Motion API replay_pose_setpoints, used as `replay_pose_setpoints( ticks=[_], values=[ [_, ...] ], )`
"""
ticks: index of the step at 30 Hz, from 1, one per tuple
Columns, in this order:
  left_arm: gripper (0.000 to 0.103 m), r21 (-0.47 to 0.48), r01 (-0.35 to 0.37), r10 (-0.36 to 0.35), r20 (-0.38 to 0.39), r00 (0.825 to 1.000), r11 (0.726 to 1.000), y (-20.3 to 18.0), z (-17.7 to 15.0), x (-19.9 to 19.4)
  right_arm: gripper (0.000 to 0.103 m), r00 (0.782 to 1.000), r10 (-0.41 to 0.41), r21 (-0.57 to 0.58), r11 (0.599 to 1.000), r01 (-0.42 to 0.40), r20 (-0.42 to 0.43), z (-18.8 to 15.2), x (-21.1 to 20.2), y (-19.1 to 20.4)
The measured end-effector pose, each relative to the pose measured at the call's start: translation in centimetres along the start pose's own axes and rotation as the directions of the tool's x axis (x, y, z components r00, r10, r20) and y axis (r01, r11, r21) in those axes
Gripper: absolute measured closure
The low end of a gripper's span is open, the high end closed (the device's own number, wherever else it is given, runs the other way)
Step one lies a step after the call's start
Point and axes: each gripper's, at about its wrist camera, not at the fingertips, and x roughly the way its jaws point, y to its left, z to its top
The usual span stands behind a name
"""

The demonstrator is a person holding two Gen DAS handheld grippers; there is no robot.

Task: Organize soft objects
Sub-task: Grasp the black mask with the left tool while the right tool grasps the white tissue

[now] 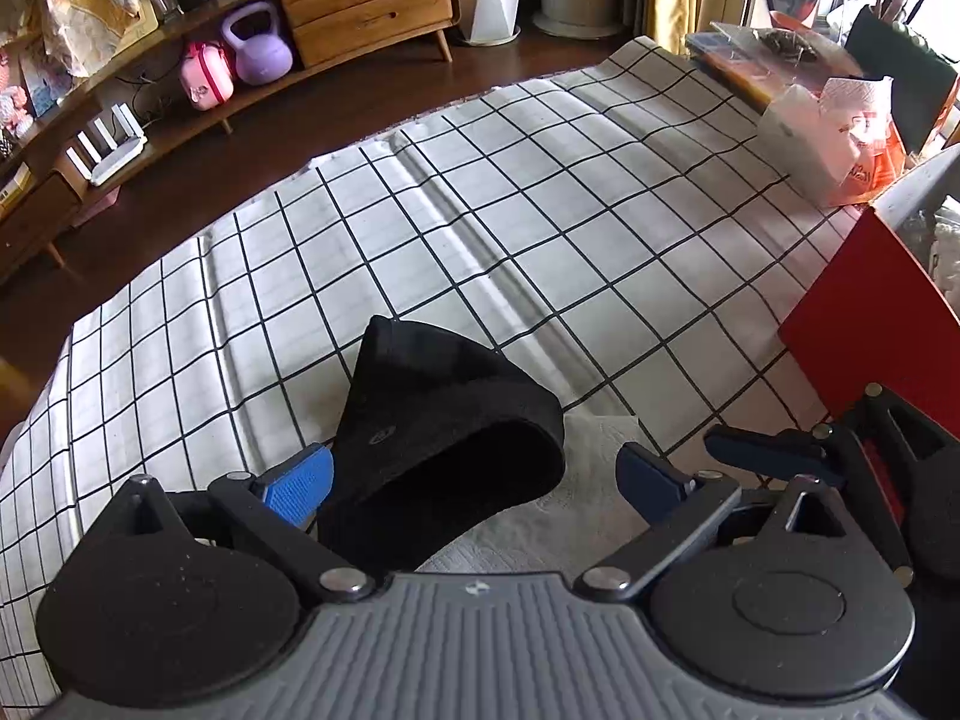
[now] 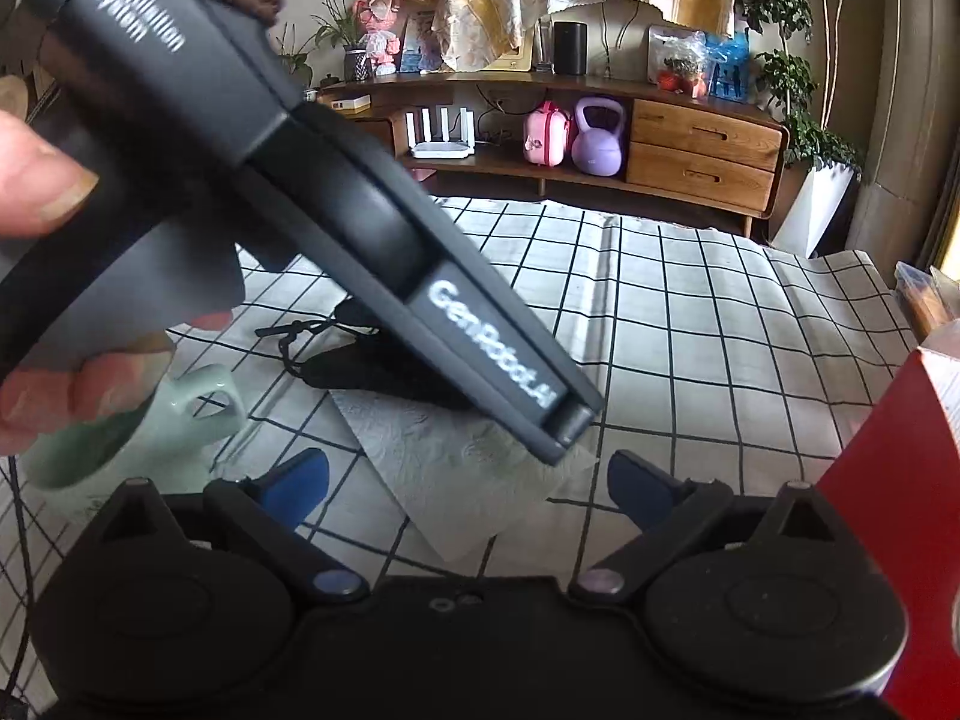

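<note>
A black soft pouch (image 1: 432,438) lies on a white paper napkin (image 1: 534,516) on the checked tablecloth. In the left wrist view my left gripper (image 1: 474,477) is open, its left blue pad (image 1: 297,489) touching the pouch's edge and the pouch partly between the fingers. In the right wrist view the pouch (image 2: 360,369) with its drawstring shows behind the left gripper's black body (image 2: 384,252), held by a hand. My right gripper (image 2: 468,483) is open and empty above the napkin (image 2: 456,480). Its fingertips (image 1: 768,450) show at the right of the left wrist view.
A red box (image 1: 870,324) stands at the right edge, also in the right wrist view (image 2: 894,516). A pale green cup (image 2: 138,426) lies at the left. A tissue pack (image 1: 834,138) and books sit at the far right. A wooden sideboard (image 2: 690,150) stands beyond the table.
</note>
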Motion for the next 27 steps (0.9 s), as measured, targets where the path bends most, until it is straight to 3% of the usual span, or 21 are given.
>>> replay_pose_setpoints(
  ticks=[2, 4, 8, 12, 17, 23, 25, 27],
  values=[
    [0.007, -0.002, -0.012, 0.012, -0.010, 1.000, 1.000, -0.1, 0.2, 0.7, 0.005, 1.000, -0.008, -0.014, 1.000, 0.008, 0.004, 0.0, 0.7, 0.3],
    [0.020, -0.010, -0.011, 0.011, -0.015, 1.000, 1.000, -0.1, 0.3, 1.2, 0.008, 1.000, -0.011, -0.022, 1.000, 0.011, 0.001, 0.0, 1.5, 0.4],
    [0.035, -0.023, -0.007, 0.006, -0.032, 0.999, 1.000, 0.0, 0.4, 1.9, 0.013, 1.000, -0.024, -0.024, 0.999, 0.024, -0.014, 0.0, 3.0, 0.5],
    [0.049, -0.041, 0.020, -0.022, -0.036, 0.999, 0.999, 0.1, 0.3, 2.3, 0.027, 0.999, -0.034, -0.025, 0.999, 0.033, -0.038, 0.1, 3.9, 0.4],
    [0.068, -0.076, 0.054, -0.057, -0.029, 0.998, 0.996, 0.5, 0.1, 2.4, 0.036, 0.998, -0.039, -0.025, 0.999, 0.038, -0.040, -0.3, 4.1, 0.3],
    [0.083, -0.102, 0.081, -0.082, -0.006, 0.997, 0.991, 0.8, 0.0, 1.7, 0.054, 0.998, -0.058, -0.022, 0.998, 0.057, -0.037, -0.5, 3.8, 0.2],
    [0.087, -0.107, 0.081, -0.081, 0.005, 0.997, 0.991, 0.9, -0.1, 1.4, 0.074, 0.998, -0.060, -0.026, 0.998, 0.059, -0.034, -0.6, 3.7, 0.2],
    [0.088, -0.110, 0.084, -0.082, 0.019, 0.996, 0.990, 1.0, -0.2, 1.0, 0.087, 0.998, -0.058, -0.040, 0.998, 0.056, -0.037, -0.7, 3.5, 0.3]
  ],
)
